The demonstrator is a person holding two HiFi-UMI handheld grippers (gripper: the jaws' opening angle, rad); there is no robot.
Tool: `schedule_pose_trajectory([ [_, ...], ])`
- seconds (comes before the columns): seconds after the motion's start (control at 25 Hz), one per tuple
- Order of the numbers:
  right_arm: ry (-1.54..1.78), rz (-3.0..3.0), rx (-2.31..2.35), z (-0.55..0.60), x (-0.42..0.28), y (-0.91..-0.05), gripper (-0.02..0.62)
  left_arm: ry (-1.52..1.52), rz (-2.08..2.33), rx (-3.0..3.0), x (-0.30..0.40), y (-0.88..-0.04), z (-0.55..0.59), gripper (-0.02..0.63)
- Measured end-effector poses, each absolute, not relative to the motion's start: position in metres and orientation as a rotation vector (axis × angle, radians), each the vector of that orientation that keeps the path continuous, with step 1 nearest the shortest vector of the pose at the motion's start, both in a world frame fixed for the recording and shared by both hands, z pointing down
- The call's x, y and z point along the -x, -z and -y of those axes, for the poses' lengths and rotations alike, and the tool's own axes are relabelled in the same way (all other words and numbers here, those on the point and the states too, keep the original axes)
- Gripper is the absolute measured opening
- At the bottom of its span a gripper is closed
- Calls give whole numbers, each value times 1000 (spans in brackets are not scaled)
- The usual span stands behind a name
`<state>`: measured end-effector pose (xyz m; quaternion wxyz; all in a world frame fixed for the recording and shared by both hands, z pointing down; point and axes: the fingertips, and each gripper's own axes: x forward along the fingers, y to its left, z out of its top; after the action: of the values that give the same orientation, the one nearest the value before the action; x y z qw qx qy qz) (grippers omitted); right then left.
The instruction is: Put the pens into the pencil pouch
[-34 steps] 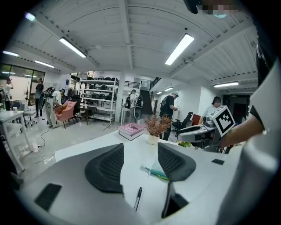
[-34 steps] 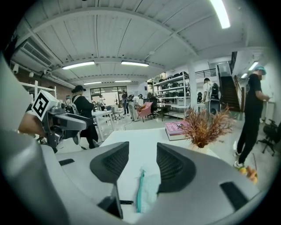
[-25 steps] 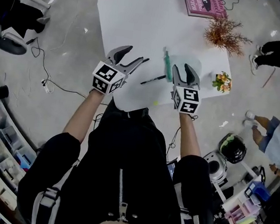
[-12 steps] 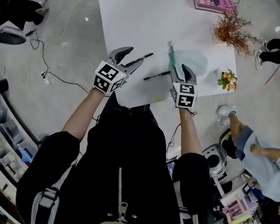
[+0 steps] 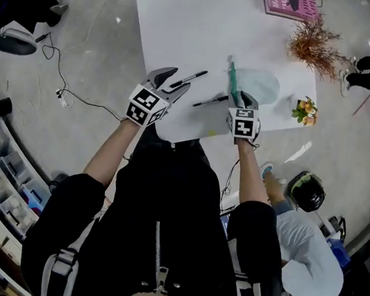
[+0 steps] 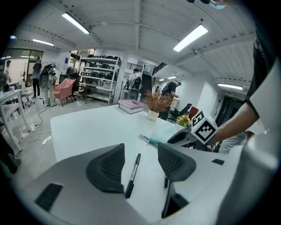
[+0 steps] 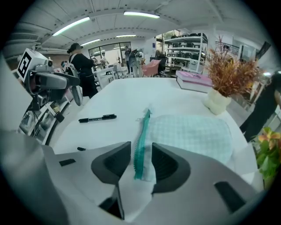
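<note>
Pen A [image 5: 189, 79]: black, flat on table [image 5: 186, 25], between left tongs [image 5: 174, 82].
Pen B [image 5: 210, 100]: black, on table, between the two grippers.
Pouch [image 5: 255, 86]: mint, flat on table.
Left tongs: apart, gripping nothing.
Right tongs [image 5: 244, 99]: apart, just been closing, straddling teal zipper edge [image 7: 141, 136], pads clear.

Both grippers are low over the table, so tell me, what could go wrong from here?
1. The fingers of the right gripper, which have just been closing, straddle the teal zipper of the pouch; they may pinch both sides and keep the mouth shut.
2. The black pen lies flat between the open fingers of the left gripper; it could roll away on the smooth table.
</note>
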<state>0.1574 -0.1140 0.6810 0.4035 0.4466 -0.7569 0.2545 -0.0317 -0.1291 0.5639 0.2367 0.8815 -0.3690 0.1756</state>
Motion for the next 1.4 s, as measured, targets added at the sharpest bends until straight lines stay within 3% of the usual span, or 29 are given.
schedule_pose_trajectory([
  [0.44,-720,1901,-1125,112,-163,-690,55,-514,963,-2406,23,-578,120,245],
  [1.4,-906,2051,-1263,124,-168,-650,48,-904,532,-2473,-36,-664,50,228],
])
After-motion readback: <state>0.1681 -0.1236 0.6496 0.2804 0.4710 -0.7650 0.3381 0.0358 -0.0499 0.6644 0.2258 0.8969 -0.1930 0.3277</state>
